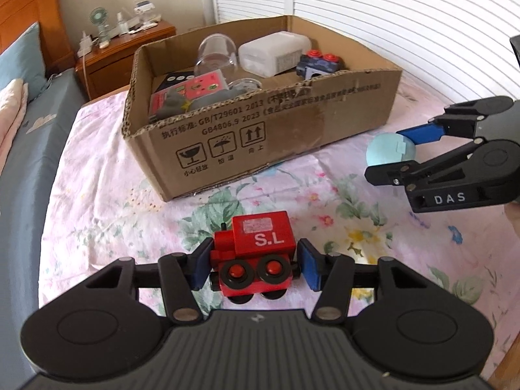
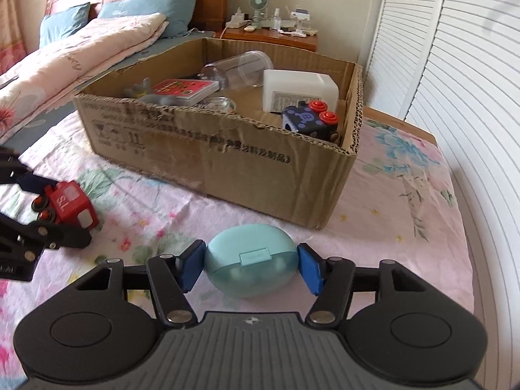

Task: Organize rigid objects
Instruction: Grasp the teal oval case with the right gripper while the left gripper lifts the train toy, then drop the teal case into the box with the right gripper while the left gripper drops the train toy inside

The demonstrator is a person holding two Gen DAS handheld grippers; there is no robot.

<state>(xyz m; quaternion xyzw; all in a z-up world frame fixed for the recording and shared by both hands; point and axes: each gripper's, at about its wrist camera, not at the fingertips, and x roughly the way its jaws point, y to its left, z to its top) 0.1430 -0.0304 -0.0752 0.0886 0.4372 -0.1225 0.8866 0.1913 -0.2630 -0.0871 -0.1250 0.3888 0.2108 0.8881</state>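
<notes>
A red toy train point(image 1: 258, 253) marked "S.L" lies on its side on the floral sheet, between the blue pads of my left gripper point(image 1: 256, 266), which is shut on it. It also shows in the right wrist view point(image 2: 70, 204). My right gripper point(image 2: 252, 265) is shut on a light blue oval case point(image 2: 252, 258), seen in the left wrist view point(image 1: 390, 149) too. The open cardboard box point(image 1: 292, 123) stands just beyond both grippers.
The box point(image 2: 260, 162) holds a clear jar point(image 2: 240, 66), a white container point(image 2: 297, 89), a blue toy train point(image 2: 310, 120), a red card pack point(image 2: 185, 89) and a grey figure point(image 2: 143, 92). A wooden nightstand point(image 1: 126, 52) and louvred doors point(image 2: 455, 81) stand behind.
</notes>
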